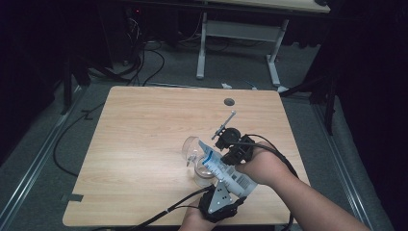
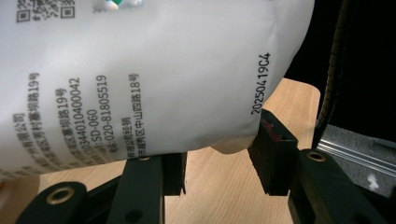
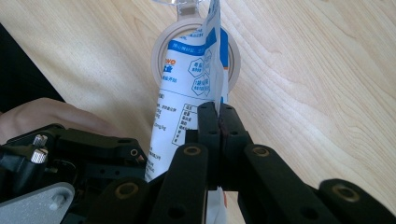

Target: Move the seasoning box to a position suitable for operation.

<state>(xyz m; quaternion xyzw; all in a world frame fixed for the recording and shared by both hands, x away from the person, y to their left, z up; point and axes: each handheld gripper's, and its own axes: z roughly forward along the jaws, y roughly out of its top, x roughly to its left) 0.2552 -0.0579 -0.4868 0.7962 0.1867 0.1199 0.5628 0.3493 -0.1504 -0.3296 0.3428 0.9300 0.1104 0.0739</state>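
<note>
- Right gripper [image 3: 218, 109]: jaws pressed together on the thin side seam of the white-and-blue pouch [image 3: 191, 84]; in the right gripper view the film is pinched flat between the two black pads, just below the pouch's upper end.
- Left gripper [image 2: 217, 161]: jaws stand apart, with a gap of bare table between the pads. The swollen lower end of the pouch [image 2: 154, 74] rests above them, against the top of the left-hand pad; no squeeze can be seen.
- Pouch [image 1: 225, 171]: lies tilted, its upper end over the mouth of the clear jar [image 3: 196, 44], its lower end back toward the person's edge of the table [image 1: 144, 139]. In the high view the jar [image 1: 202, 174] stands under the pouch, a clear rounded lid [image 1: 191, 147] just beyond it.
- Handling, as a judgement: the pouch is soft and slack, its film smooth and likely slippery; the bulging bottom suggests the contents, and the weight, sit low. It will sag and fold if held by one point.
- Where to hold: the flat sealed seam or edge gives the pads a firm bite; the full belly is better cradled from below than pinched, since pressure there could force contents out.
- Jar: light, rigid, likely to tip if the pouch drags on its rim.
</note>
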